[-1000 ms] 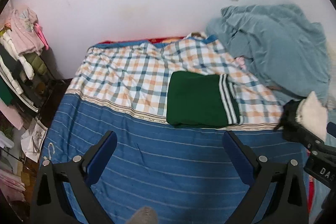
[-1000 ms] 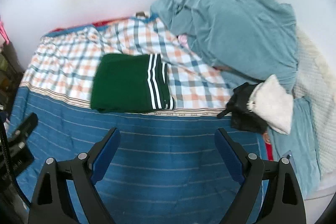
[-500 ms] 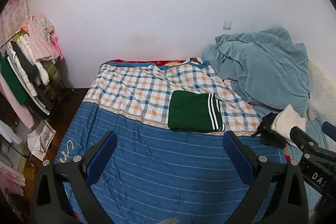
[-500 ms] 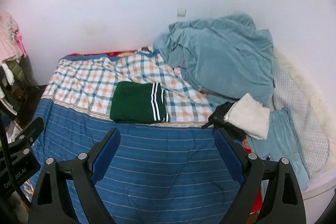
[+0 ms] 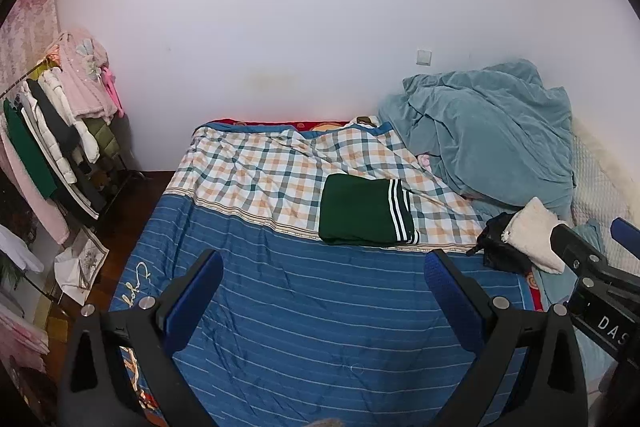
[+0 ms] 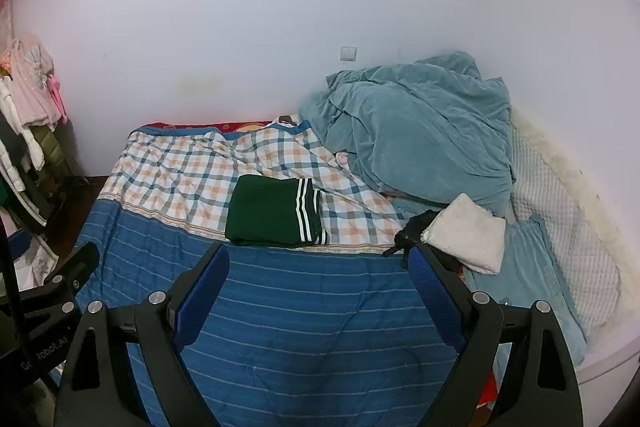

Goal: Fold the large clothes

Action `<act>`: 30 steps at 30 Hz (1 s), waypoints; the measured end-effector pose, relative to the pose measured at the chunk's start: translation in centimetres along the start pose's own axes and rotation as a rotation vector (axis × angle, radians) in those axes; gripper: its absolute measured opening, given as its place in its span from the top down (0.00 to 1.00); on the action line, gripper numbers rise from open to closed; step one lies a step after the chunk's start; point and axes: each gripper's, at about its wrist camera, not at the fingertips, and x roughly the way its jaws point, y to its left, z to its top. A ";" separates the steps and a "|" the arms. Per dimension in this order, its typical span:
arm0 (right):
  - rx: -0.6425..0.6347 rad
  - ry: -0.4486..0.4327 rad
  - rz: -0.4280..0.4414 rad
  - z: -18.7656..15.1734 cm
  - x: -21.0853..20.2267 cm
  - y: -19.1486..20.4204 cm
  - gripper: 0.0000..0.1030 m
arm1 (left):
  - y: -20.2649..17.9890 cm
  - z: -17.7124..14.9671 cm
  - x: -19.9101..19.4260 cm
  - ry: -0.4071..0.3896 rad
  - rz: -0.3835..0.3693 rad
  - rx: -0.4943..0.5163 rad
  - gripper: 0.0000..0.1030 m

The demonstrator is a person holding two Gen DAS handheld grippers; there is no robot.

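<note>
Both grippers have pulled back and up; left gripper [image 5: 323,279] and right gripper [image 6: 319,273] gape empty. My folded green garment [image 6: 276,211] rests mid-bed, soft, light; I'd pinch its edge.

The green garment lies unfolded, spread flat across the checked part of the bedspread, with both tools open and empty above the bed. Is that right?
Not quite: the green garment is folded into a neat rectangle, as the left wrist view shows. It does lie on the checked part, and both tools are open and empty.
</note>
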 end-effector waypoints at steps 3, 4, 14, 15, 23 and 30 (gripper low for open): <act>-0.001 0.000 0.003 -0.3 -0.5 -0.2 0.10 | 0.2 -0.4 -0.9 -0.015 0.008 -0.006 0.00; 0.000 0.004 0.009 -0.3 -0.5 -0.3 0.10 | 0.2 -0.5 -1.1 -0.024 0.011 -0.008 0.00; 0.004 -0.013 0.040 -0.3 -0.9 -1.5 0.07 | 0.4 -0.4 -2.6 -0.071 0.021 -0.022 0.00; 0.004 -0.014 0.039 -0.3 -1.0 -1.5 0.07 | 0.4 -0.4 -2.7 -0.070 0.018 -0.024 0.00; 0.007 -0.019 0.056 0.1 -1.1 -1.8 0.07 | 0.4 -0.4 -2.9 -0.072 0.024 -0.023 0.00; 0.006 -0.025 0.062 0.5 -1.0 -2.0 0.07 | 0.7 -0.4 -3.1 -0.075 0.026 -0.025 0.00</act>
